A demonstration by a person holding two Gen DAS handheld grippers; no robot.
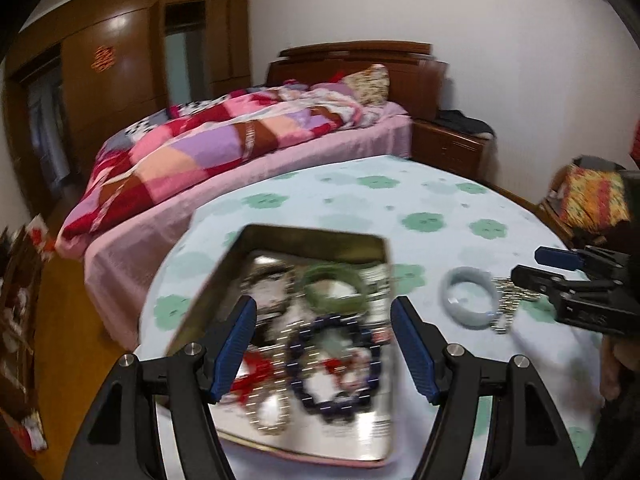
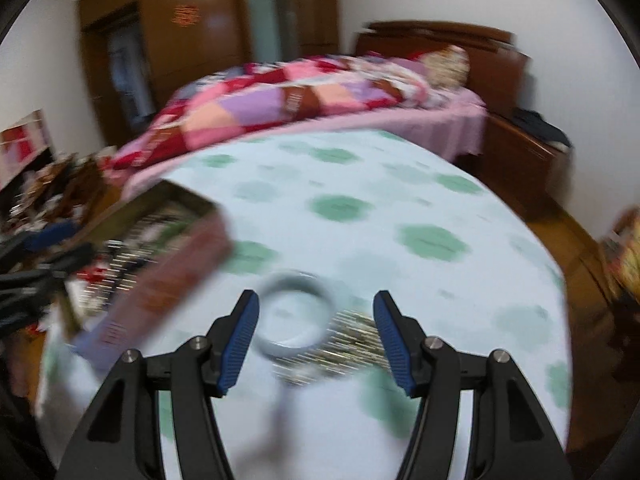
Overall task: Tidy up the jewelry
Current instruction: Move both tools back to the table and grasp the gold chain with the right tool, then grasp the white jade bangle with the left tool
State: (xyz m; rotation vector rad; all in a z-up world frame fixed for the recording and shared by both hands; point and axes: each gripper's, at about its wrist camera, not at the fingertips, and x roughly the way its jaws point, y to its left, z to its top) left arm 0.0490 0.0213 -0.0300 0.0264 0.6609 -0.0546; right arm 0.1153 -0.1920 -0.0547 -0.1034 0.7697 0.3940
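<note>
An open metal tin [image 1: 224,268] stands on the round table with the green-flowered cloth [image 1: 400,208]. In it lie a green bangle [image 1: 334,286], a dark blue bead bracelet [image 1: 334,368] and other blurred pieces. My left gripper [image 1: 324,312] is open, just above the tin. A pale blue bangle [image 1: 472,298] and a heap of silver chain [image 1: 506,300] lie on the cloth right of the tin. My right gripper [image 2: 316,312] is open above the pale bangle [image 2: 294,312] and chain [image 2: 344,344]; it also shows in the left wrist view [image 1: 538,264]. The tin [image 2: 160,248] shows blurred at left.
A bed with a patchwork quilt [image 1: 224,148] stands behind the table, with a wooden nightstand [image 1: 452,148] beside it. A wardrobe [image 1: 120,80] fills the back wall. Clutter sits on the floor at left [image 1: 20,320] and a colourful bundle at right [image 1: 592,200].
</note>
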